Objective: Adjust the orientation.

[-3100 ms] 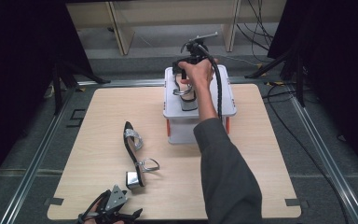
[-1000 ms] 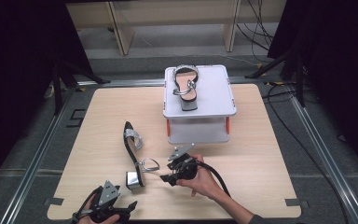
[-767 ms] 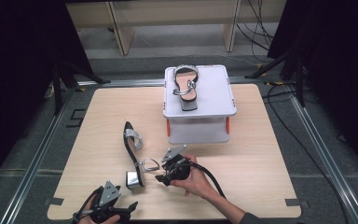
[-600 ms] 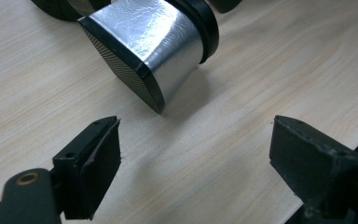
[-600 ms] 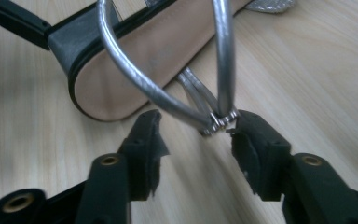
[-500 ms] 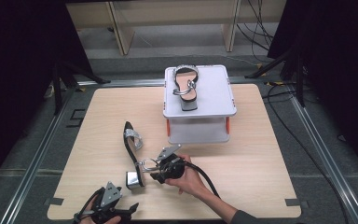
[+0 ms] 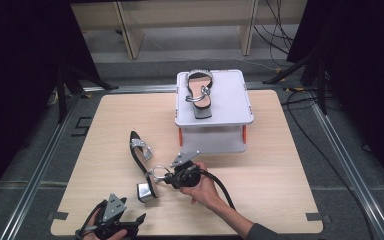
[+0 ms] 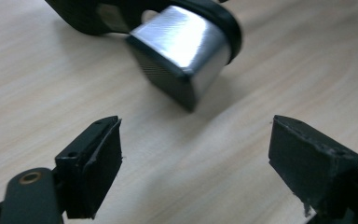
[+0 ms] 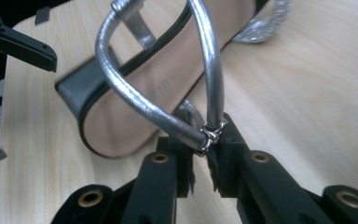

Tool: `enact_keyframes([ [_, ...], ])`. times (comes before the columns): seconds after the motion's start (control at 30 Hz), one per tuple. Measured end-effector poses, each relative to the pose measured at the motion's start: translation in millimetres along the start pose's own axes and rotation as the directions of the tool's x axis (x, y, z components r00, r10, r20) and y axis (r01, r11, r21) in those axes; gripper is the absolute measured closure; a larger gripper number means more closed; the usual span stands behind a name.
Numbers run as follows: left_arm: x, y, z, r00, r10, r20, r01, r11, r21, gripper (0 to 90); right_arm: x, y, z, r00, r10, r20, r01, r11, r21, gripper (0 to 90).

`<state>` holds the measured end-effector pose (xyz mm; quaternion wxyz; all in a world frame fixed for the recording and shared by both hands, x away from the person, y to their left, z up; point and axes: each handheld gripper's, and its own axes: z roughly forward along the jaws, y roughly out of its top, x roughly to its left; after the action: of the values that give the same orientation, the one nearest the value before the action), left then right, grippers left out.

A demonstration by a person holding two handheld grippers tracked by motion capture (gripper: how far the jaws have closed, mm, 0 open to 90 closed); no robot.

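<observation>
The right gripper [image 7: 168, 178] is pinching the looped silver ankle strap [image 9: 168, 116] of a black-soled, tan-lined sandal with a silver block heel [image 7: 141, 165], which is lying on the light wooden table [image 7: 290, 165]. Its jaws have just been closing, and in the right gripper view its fingertips [image 9: 179, 161] are pressing together on the strap's small buckle end, the loop arching up and away from them toward the sandal's insole. The sandal's pointed toe is lying farthest from these fingers, the heel nearest. The left gripper [image 7: 111, 223] is resting near the table's front edge, its jaws standing wide apart and gripping nothing; in the left gripper view the silver block heel [image 8: 186, 56] is lying just ahead of and between its fingertips [image 8: 95, 163], apart from both. Well beyond both grippers, a matching second sandal [image 7: 199, 93] is lying on a white raised platform [image 7: 232, 107].
</observation>
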<state>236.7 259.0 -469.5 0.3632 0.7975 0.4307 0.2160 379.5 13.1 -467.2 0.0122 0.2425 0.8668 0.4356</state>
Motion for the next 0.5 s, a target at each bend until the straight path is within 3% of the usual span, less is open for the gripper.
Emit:
enact_keyframes([
  [0.07, 2.9, 0.0, -0.9, 0.9999, -0.002, -0.010, 0.002, 1.0000, -0.003, 17.2, -4.1, 1.1, -6.7, 1.0000, 0.003, 0.006, -0.003, 1.000, -0.008, 81.0],
  [0.1, 1.2, -0.1, -0.9, 0.9995, -0.032, -0.002, 0.032, 0.9994, -0.013, 17.2, -6.9, 1.5, -10.9, 1.0000, 0.001, 0.007, -0.001, 1.000, -0.016, 81.1],
  [0.23, 1.7, 0.1, -1.2, 1.0000, -0.004, -0.006, 0.004, 1.0000, 0.001, 17.3, -12.2, 2.5, -30.5, 0.9996, 0.019, 0.022, -0.018, 0.999, -0.042, 81.1],
  [0.27, -0.2, -0.1, -0.3, 0.9997, -0.024, 0.003, 0.024, 0.9996, -0.016, 17.3, -11.5, 3.2, -35.4, 0.9997, 0.007, 0.024, -0.006, 0.999, -0.050, 81.1],
  [0.33, -0.3, -0.5, -0.2, 0.9997, -0.025, 0.003, 0.025, 0.9995, -0.017, 17.3, -7.1, 4.6, -45.3, 0.9994, -0.027, 0.022, 0.028, 0.998, -0.051, 83.9],
  [0.37, 5.4, 1.1, 1.1, 0.9987, 0.051, -0.001, -0.051, 0.9986, -0.015, 17.3, -4.6, 5.2, -50.2, 0.9993, -0.034, 0.013, 0.035, 0.998, -0.059, 83.9],
  [0.4, 2.8, 0.7, 0.5, 0.9999, 0.013, 0.003, -0.013, 0.9997, -0.020, 17.3, -2.6, 5.5, -55.7, 0.9989, -0.043, 0.021, 0.044, 0.998, -0.053, 84.0],
  [0.43, 3.2, 1.2, 1.9, 0.9996, 0.022, 0.020, -0.021, 0.9990, -0.039, 17.3, -0.7, 5.0, -60.2, 0.9975, -0.065, 0.029, 0.067, 0.996, -0.051, 84.2],
  [0.5, 6.3, 1.3, 1.7, 0.9976, 0.069, 0.009, -0.069, 0.9974, -0.021, 17.3, 3.5, 1.5, -69.2, 0.9946, -0.097, 0.038, 0.098, 0.995, -0.037, 84.2],
])
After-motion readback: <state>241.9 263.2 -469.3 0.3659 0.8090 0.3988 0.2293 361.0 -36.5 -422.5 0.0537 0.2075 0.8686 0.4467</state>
